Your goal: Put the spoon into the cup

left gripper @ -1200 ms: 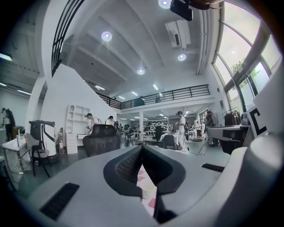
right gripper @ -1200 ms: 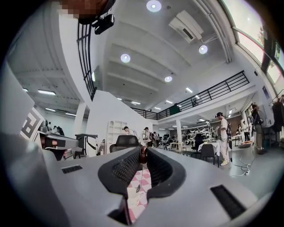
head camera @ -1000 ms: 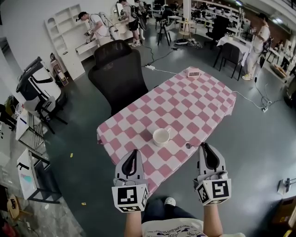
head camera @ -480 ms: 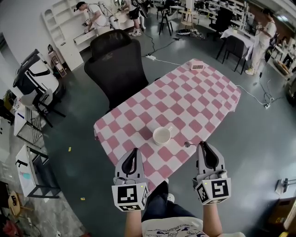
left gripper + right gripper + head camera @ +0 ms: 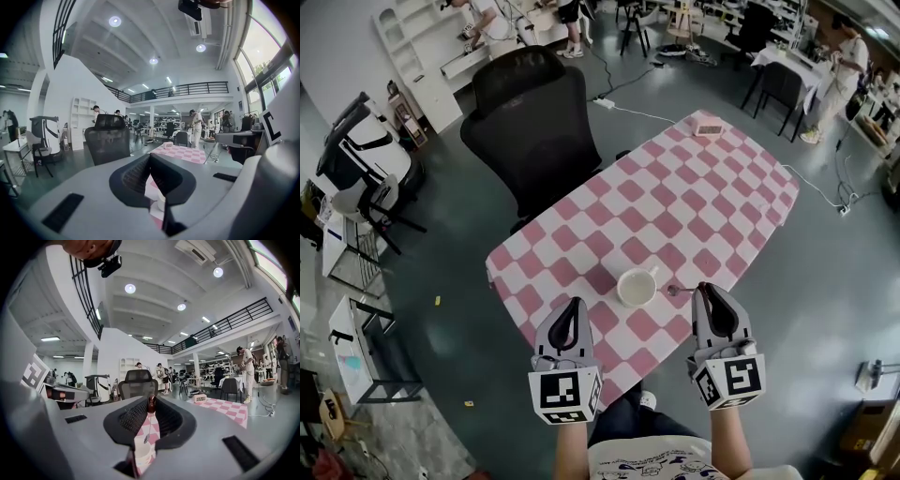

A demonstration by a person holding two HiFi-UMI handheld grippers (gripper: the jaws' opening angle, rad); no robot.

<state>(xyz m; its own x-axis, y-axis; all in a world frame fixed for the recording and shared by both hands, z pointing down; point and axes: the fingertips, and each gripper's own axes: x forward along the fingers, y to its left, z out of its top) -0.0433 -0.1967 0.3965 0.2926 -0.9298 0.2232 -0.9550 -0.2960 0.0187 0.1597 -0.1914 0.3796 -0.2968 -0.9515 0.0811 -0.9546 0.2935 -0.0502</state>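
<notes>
A large open workshop hall: a high ceiling (image 5: pixel 154 40) with round lamps (image 5: pixel 115 21), a railed upper gallery (image 5: pixel 187 89), white shelves (image 5: pixel 403 42), office chairs (image 5: pixel 530 122), people (image 5: pixel 842 66) at worktables (image 5: pixel 769 64), and cables (image 5: pixel 642 112) trailing across the grey floor (image 5: pixel 825 281).

The cup (image 5: pixel 636 286) looks glossy ceramic, the spoon (image 5: pixel 678 290) shiny metal, the tablecloth (image 5: pixel 675 202) matt cloth.

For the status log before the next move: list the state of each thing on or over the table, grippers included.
cup: upright on the table, looks empty.
spoon: pinched at its handle end, bowl beside the cup, not in it.
right gripper: fingers shut on the spoon.
left gripper: fingers shut, nothing between them.
</notes>
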